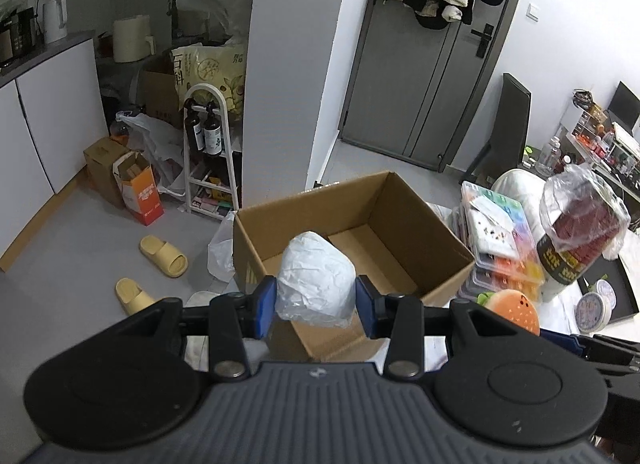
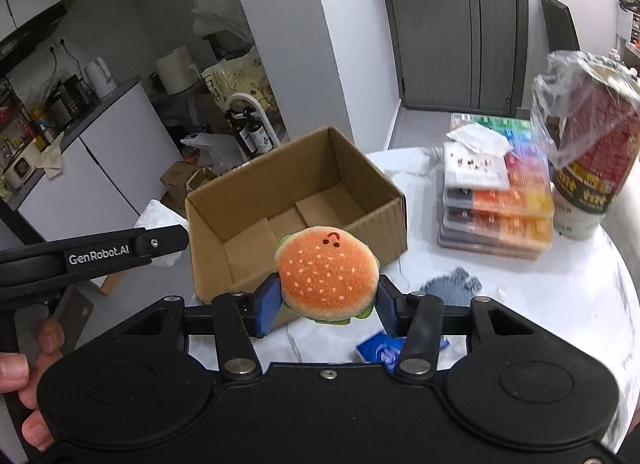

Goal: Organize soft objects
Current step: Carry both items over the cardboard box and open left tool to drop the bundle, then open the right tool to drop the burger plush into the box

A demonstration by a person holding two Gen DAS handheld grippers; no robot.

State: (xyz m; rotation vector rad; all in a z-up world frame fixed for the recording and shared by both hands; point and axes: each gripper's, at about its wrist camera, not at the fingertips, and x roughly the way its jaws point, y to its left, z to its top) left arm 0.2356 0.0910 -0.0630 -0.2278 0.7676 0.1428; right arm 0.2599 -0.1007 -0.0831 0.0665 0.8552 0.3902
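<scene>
Near the open cardboard box (image 2: 296,200), the left gripper (image 1: 316,304) squeezes a light, crinkly plastic-wrapped bundle (image 1: 316,280) at its sides while the right gripper (image 2: 326,304) clasps a squashy plush hamburger (image 2: 328,274) across its middle.

On the white round table (image 2: 560,304), a stack of colourful compartment cases (image 2: 500,200) sits at about two o'clock, a plastic-wrapped tall tub (image 2: 588,160) just beside it at three, while yellow slippers (image 1: 162,254) lie on the grey floor (image 1: 80,248) at nine o'clock.
</scene>
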